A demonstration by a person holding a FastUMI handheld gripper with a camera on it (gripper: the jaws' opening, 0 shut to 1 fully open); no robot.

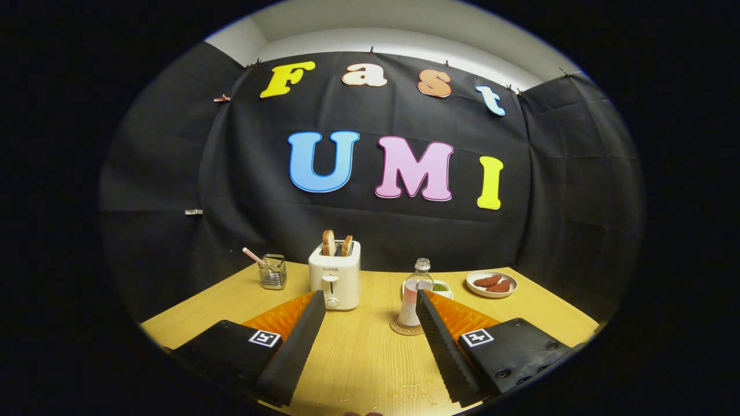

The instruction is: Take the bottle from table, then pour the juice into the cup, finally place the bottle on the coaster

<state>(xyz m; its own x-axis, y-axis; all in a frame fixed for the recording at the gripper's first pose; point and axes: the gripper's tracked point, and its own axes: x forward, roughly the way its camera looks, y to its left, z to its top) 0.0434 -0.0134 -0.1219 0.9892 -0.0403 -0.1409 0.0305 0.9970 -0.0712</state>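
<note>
The clear glass bottle (415, 292) with pink juice low in it stands upright on a round cork coaster (406, 329), well in from the wooden table's (364, 352) far edge. We see our gripper (370, 306) held level and low over the near edge, fingers spread wide and gripping nothing; the bottle sits just beside the right fingertip. A white toaster (335, 277) with two slices stands beyond the left finger.
</note>
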